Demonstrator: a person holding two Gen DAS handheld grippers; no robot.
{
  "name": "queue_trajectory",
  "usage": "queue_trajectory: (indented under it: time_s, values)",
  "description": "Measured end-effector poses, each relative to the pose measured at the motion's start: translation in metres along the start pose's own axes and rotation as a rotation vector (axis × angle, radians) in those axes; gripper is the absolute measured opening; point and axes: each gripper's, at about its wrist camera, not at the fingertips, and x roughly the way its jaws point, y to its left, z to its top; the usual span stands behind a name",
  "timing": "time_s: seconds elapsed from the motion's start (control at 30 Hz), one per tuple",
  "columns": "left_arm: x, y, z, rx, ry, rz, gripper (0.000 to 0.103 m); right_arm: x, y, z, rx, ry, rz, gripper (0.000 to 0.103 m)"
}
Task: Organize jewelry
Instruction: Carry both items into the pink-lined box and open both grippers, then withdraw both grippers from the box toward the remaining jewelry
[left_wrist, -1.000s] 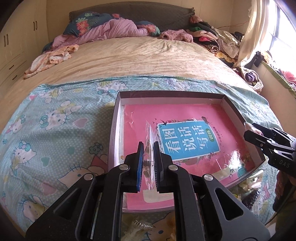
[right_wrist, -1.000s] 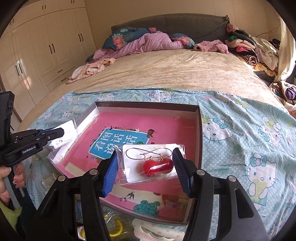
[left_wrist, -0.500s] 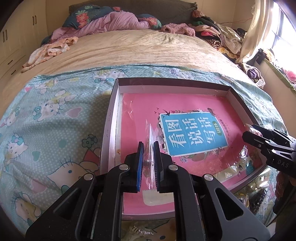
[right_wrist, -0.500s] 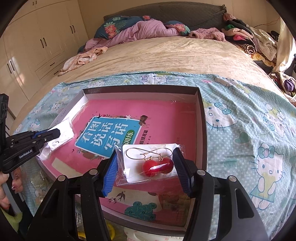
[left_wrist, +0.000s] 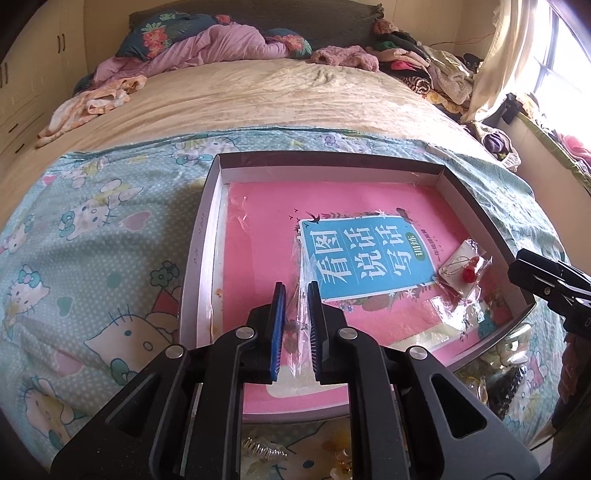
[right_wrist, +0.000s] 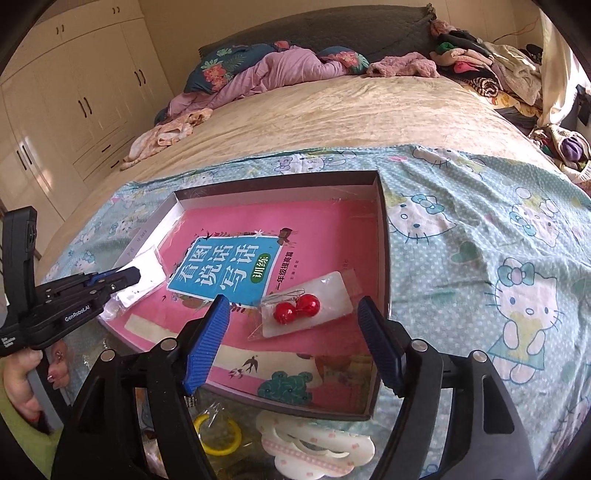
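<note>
My left claw (left_wrist: 295, 325) is pinching a small clear plastic bag (left_wrist: 300, 295) between its blue pads; something small and dark sits inside the bag, but I cannot tell what it is. The bag hangs over the near left part of the shallow box (left_wrist: 201, 251), which lies on the Hello Kitty sheet (left_wrist: 92, 240) at the foot end of the bed. My right claw (right_wrist: 291, 343) is spread wide and holds nothing; its fingers stand on both sides of the red earring packet (right_wrist: 306, 308) but do not touch it. This packet, a clear bag with a white card and two red ball earrings with gold hooks, lies flat inside the box, near the right wall, on the pink book (right_wrist: 236, 273) with a blue title label. In the left wrist view the same packet (left_wrist: 463, 267) is seen near the right wall of the box, just beside the tip of the right claw (left_wrist: 524, 273). On the sheet before the near wall of the box I see a yellow ring (right_wrist: 221, 434) and a white and pink flower-shaped piece (right_wrist: 317, 446).
</note>
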Motion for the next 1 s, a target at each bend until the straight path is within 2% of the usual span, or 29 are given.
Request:
queue_trajectory:
  time_s: [0.07,0.2,0.3,0.4,0.57,0.63,0.67,0.73,0.83,1.0]
  values:
    - [0.000,-0.002,-0.001,0.000,0.005,-0.011,0.011,-0.007,-0.003,-0.002,0.012,-0.005,0.003,0.071]
    - [-0.005,-0.006,-0.003,0.005,0.002,-0.031,0.024,-0.020,-0.006,-0.005,0.025,-0.019,0.004,0.072]
    - [-0.009,-0.010,-0.005,0.008,0.002,-0.050,0.027,-0.028,-0.007,-0.005,0.031,-0.030,0.003,0.073]
    - [-0.016,-0.012,-0.006,0.009,-0.006,-0.059,0.039,-0.035,-0.007,-0.005,0.033,-0.043,0.003,0.075]
    - [-0.032,-0.009,-0.004,-0.009,-0.030,-0.063,0.051,-0.049,-0.005,-0.005,0.032,-0.068,0.008,0.078]
    - [-0.040,-0.007,-0.003,-0.019,-0.045,-0.065,0.063,-0.054,-0.003,-0.006,0.028,-0.074,0.011,0.078]
    - [-0.044,-0.006,-0.002,-0.023,-0.053,-0.065,0.066,-0.056,-0.002,-0.006,0.026,-0.078,0.012,0.078]
    - [-0.054,-0.003,-0.001,-0.040,-0.075,-0.067,0.080,-0.061,0.000,-0.006,0.022,-0.086,0.015,0.082]
    - [-0.068,0.002,0.001,-0.057,-0.096,-0.064,0.091,-0.070,0.003,-0.006,0.021,-0.104,0.021,0.084]
    - [-0.087,0.010,-0.001,-0.087,-0.125,-0.069,0.093,-0.082,0.012,-0.005,0.000,-0.122,0.033,0.086]
